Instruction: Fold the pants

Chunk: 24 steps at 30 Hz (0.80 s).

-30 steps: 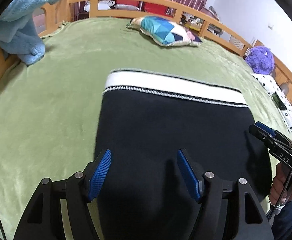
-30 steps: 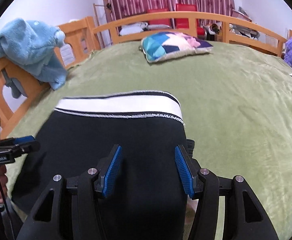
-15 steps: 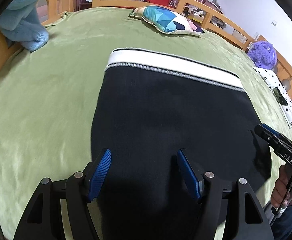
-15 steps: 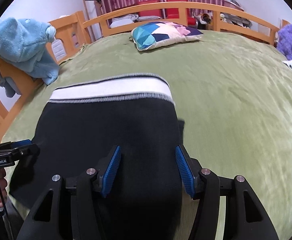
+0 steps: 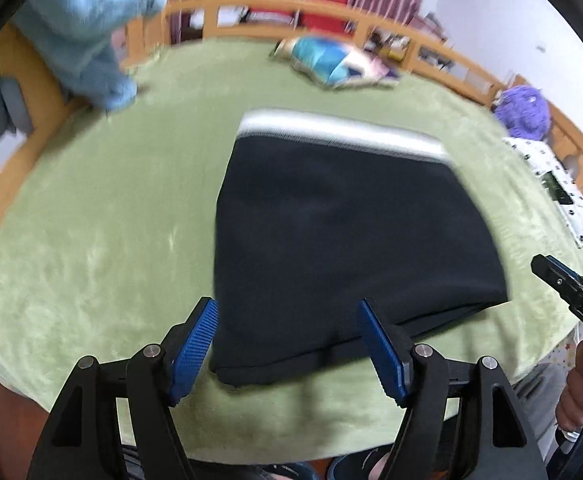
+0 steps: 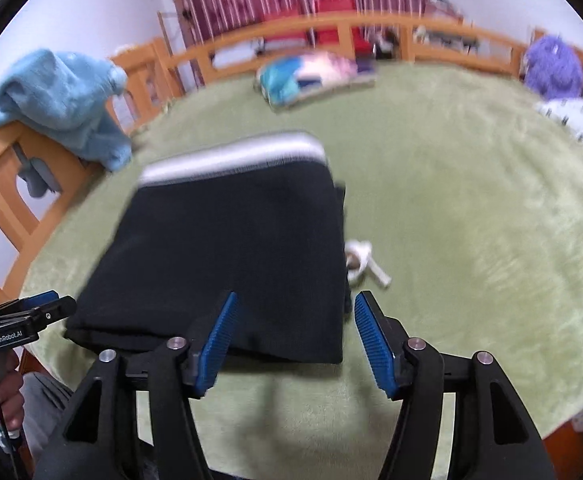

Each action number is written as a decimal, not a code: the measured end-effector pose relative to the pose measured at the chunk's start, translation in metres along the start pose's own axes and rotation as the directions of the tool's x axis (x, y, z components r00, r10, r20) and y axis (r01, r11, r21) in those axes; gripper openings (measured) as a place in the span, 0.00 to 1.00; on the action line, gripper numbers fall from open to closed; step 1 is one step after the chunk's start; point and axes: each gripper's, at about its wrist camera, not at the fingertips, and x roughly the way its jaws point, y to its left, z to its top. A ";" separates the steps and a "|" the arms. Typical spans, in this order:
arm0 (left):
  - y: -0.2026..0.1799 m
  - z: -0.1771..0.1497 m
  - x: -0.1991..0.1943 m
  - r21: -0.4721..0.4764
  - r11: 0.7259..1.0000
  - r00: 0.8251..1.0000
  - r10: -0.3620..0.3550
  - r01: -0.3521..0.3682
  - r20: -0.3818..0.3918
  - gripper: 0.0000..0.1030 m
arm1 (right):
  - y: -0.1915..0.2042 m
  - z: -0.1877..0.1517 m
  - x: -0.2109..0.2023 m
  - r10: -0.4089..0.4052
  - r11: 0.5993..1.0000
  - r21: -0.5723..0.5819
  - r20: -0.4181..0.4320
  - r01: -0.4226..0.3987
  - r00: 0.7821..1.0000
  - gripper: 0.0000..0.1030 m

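Black pants (image 5: pixel 343 232) with a white waistband (image 5: pixel 343 132) lie folded flat on the green blanket (image 5: pixel 103 248); their near fold edge sits close to the bed's front. My left gripper (image 5: pixel 287 344) hovers over that near edge, jaws opening, the pads pressing on nothing. My right gripper (image 6: pixel 295 340) hangs over the pants' (image 6: pixel 231 248) near right corner, jaws also opening and holding nothing. A white drawstring (image 6: pixel 361 264) pokes out beside the right edge. Each view shows the other gripper at its side: the right (image 5: pixel 563 288) and the left (image 6: pixel 31 316).
A wooden rail (image 6: pixel 371 28) rings the bed. A light blue plush blanket (image 6: pixel 63 100) hangs on the left rail. A patterned pillow (image 5: pixel 331 64) lies at the far end. A purple plush toy (image 5: pixel 523 112) and a spotted cloth (image 5: pixel 563 196) sit at the right.
Both grippers drew back toward the bed's near edge and rose, so the pants' near fold edge now shows. Both pairs of jaws stand a little wider. The views are blurred by motion.
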 end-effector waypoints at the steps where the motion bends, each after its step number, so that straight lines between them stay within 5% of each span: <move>1: -0.005 0.002 -0.009 0.006 1.000 1.000 0.002 -0.002 0.017 0.69 | 0.005 0.003 -0.016 -0.020 1.000 -0.007 0.021 0.020 1.000 0.63; 10: -0.048 -0.003 -0.087 0.062 0.997 0.985 0.037 -0.048 0.167 0.84 | 0.012 0.008 -0.092 -0.080 0.997 0.030 0.058 0.078 0.995 0.67; 14: -0.055 -0.008 -0.103 0.060 0.997 0.982 0.029 -0.040 0.184 0.87 | 0.013 0.000 -0.118 -0.110 0.994 0.032 0.084 0.108 0.990 0.88; 24: -0.066 -0.017 -0.131 0.051 0.998 0.973 0.030 -0.043 0.231 0.89 | 0.016 -0.008 -0.155 -0.153 0.988 0.020 0.158 0.151 0.976 0.95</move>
